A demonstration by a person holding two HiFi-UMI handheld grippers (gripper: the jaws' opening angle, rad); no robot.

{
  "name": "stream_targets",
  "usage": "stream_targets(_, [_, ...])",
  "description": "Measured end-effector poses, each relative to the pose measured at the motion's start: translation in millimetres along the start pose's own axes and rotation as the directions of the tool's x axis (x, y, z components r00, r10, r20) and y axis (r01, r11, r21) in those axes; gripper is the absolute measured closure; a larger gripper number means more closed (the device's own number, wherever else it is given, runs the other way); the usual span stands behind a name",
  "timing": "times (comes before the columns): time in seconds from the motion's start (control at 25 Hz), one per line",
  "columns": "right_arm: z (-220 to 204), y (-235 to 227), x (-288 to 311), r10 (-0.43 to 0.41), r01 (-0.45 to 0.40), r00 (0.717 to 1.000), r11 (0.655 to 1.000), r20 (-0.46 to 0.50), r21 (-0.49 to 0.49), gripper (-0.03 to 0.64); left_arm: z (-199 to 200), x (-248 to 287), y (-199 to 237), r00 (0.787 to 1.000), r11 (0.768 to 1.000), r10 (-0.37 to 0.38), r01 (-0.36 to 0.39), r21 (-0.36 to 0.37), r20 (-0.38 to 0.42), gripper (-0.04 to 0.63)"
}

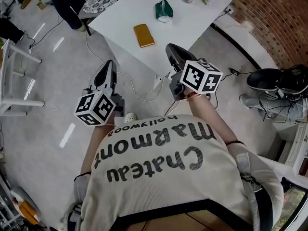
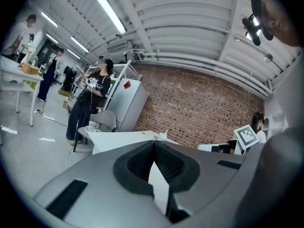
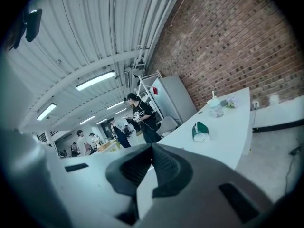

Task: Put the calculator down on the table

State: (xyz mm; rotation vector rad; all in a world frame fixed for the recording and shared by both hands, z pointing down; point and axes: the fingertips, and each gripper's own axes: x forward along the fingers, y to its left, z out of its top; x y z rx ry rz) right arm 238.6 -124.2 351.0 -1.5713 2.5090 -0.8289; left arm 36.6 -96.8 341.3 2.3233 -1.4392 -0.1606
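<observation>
The flat mustard-yellow rectangular calculator (image 1: 143, 35) lies on the white bench (image 1: 192, 23), apart from both grippers. The left gripper (image 1: 109, 64) and right gripper (image 1: 171, 47) have their jaws pressed together, pinching nothing.

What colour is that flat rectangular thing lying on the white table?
The flat rectangular thing is mustard yellow; the head view shows it best.
</observation>
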Motion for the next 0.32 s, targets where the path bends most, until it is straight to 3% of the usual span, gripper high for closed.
stream_targets(0.32, [-7.8, -15.2, -11.5, 0.02, -0.02, 0.999, 1.0, -0.026, -0.001, 0.614, -15.8, -5.1, -15.5, 1.0, 0.999, 0.031, -0.031, -0.007, 0.003, 0.594])
